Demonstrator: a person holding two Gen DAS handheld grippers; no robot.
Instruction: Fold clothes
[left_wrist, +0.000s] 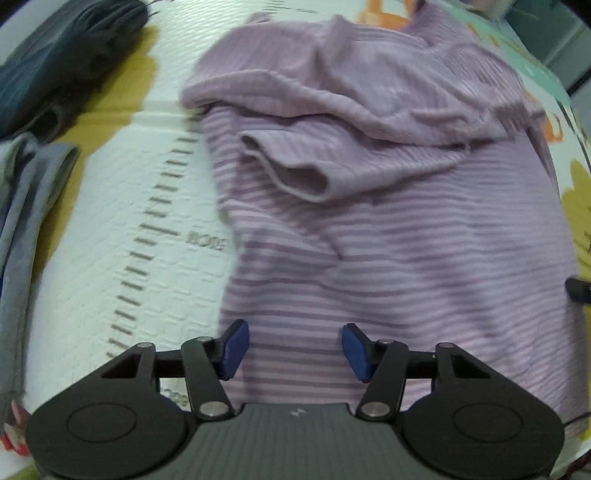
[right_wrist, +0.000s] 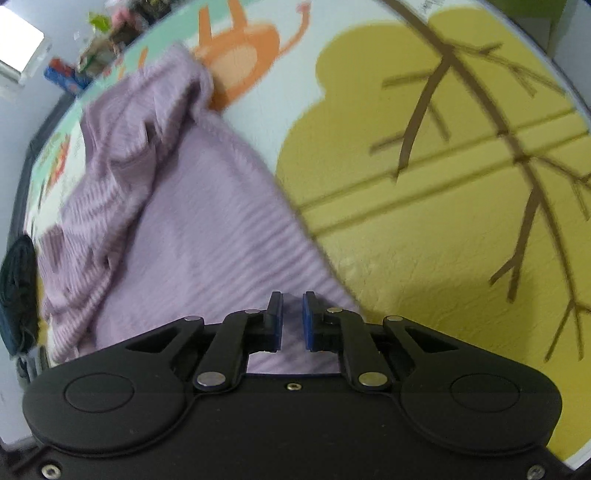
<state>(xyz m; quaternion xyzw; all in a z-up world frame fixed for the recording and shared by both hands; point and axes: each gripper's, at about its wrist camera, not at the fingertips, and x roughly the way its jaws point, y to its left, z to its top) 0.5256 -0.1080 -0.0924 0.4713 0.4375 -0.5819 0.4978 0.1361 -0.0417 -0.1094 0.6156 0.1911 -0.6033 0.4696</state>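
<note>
A purple striped shirt (left_wrist: 406, 258) lies on the play mat (left_wrist: 155, 184), its upper part bunched and one sleeve (left_wrist: 295, 173) folded over the body. My left gripper (left_wrist: 293, 343) points down over the shirt's lower left part, open, with nothing pinched between its blue pads. In the right wrist view the same shirt (right_wrist: 192, 229) runs from the far left down under my right gripper (right_wrist: 292, 314), near the shirt's right edge. Its jaws stand almost together with a narrow gap. Purple fabric shows in that gap, but whether the pads press on it is not visible.
A dark garment (left_wrist: 66, 55) and a folded grey one (left_wrist: 29, 206) lie on the mat left of the shirt. The dark garment (right_wrist: 18, 291) also shows at the right wrist view's left edge. Bare yellow mat (right_wrist: 443, 240) with a tree print spreads right of the shirt.
</note>
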